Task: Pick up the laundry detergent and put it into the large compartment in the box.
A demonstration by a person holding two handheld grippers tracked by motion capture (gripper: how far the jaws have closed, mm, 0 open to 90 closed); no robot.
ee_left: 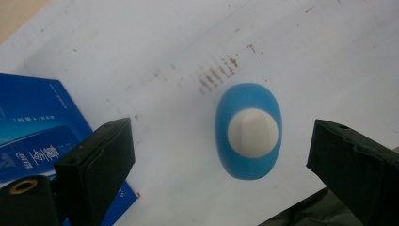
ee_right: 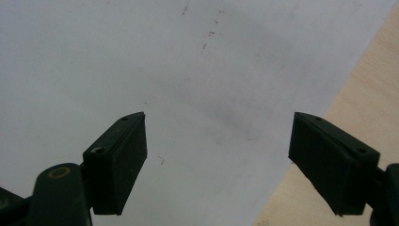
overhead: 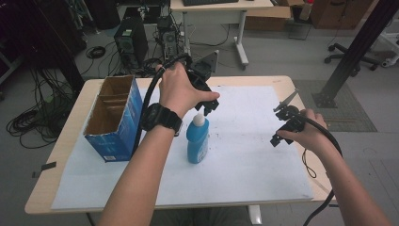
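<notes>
A: One table (overhead: 61, 136), wooden, carries a white sheet (overhead: 249, 155); which items stand on it?

B: A blue carton (overhead: 115, 123), open at the top, stands at the left part of the sheet. A blue bottle (overhead: 196, 141) with a white cap (overhead: 199, 119) stands upright just beside it, near the sheet's middle.

A: And the left hand-held gripper (overhead: 210, 106)?

B: It hangs directly above the cap, jaws spread wide. In the left gripper view the bottle (ee_left: 248, 131) sits between them, untouched.

A: The right hand-held gripper (overhead: 281, 123)?

B: Well apart from the bottle, over the sheet's right part, jaws wide, holding nothing. In the right gripper view the sheet's edge (ee_right: 301, 155) runs between them.
</notes>
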